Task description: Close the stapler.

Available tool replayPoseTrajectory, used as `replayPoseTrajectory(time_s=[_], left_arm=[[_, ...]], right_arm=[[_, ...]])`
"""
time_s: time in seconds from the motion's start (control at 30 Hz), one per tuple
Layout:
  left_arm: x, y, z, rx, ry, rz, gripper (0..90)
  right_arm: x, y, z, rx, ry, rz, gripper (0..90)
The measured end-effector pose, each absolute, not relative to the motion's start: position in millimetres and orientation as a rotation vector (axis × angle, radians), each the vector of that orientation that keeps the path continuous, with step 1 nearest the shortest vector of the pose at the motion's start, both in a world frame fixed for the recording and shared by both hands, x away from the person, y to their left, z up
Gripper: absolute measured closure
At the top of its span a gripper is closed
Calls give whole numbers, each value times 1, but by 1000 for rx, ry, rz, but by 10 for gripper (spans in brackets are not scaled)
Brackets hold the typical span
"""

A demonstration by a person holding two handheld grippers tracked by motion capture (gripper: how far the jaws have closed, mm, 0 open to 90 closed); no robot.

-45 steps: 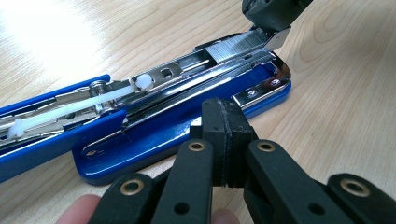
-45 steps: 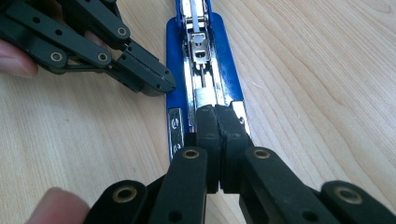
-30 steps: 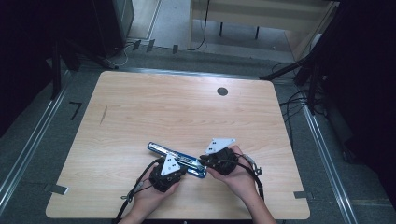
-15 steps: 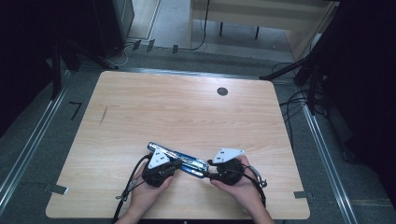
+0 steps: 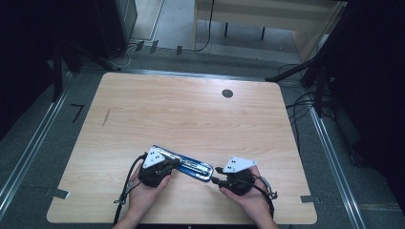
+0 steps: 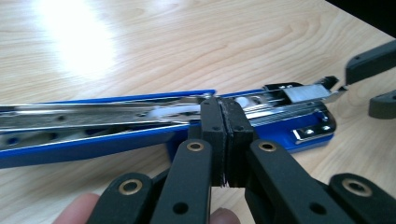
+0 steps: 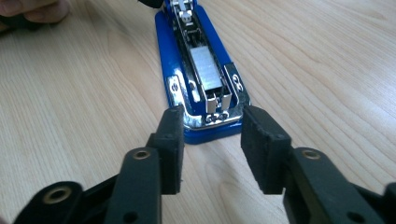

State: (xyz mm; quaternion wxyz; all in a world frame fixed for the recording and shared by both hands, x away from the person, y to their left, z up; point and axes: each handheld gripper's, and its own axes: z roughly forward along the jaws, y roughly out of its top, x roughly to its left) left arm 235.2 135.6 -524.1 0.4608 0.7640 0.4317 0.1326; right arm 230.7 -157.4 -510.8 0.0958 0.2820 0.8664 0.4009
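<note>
A blue stapler [image 5: 191,164] lies opened out flat on the wooden table [image 5: 191,114], near its front edge. In the left gripper view the stapler [image 6: 93,135] runs across the frame with its metal rail bare. My left gripper [image 6: 223,105] is shut, pads pressed together, tips against the rail at mid length; nothing shows between the pads. In the high view, this left gripper [image 5: 174,164] sits over the stapler's left half. My right gripper [image 7: 215,144] is open, its jaws flanking the stapler's head end [image 7: 210,123] just short of it. A strip of staples [image 7: 205,70] lies in the channel.
A black round grommet [image 5: 227,93] sits in the table's far right part. Cables [image 5: 305,102] lie on the floor to the right and behind. A wooden piece of furniture [image 5: 267,14] stands beyond the table. The table's front edge runs just under both hands.
My right gripper has drawn back from the stapler's right end, toward the front right. The left gripper slid a little left along the stapler. The stapler has stayed put.
</note>
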Motion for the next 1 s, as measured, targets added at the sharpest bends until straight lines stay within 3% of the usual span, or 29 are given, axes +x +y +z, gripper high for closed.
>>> replayPoseTrajectory(time_s=[0.17, 0.37, 0.7, 1.0], left_arm=[[239, 149, -521, 1823, 1098, 324, 878], [242, 158, -521, 1780, 1137, 344, 788], [242, 159, -520, 1761, 1147, 347, 683], [244, 169, -518, 1715, 1186, 365, 654]], right_arm=[[233, -154, -519, 852, 2580, 1169, 607], [232, -145, -522, 839, 2585, 1165, 562], [232, -148, -518, 833, 2557, 1195, 600], [233, -146, -520, 823, 2565, 1185, 615]])
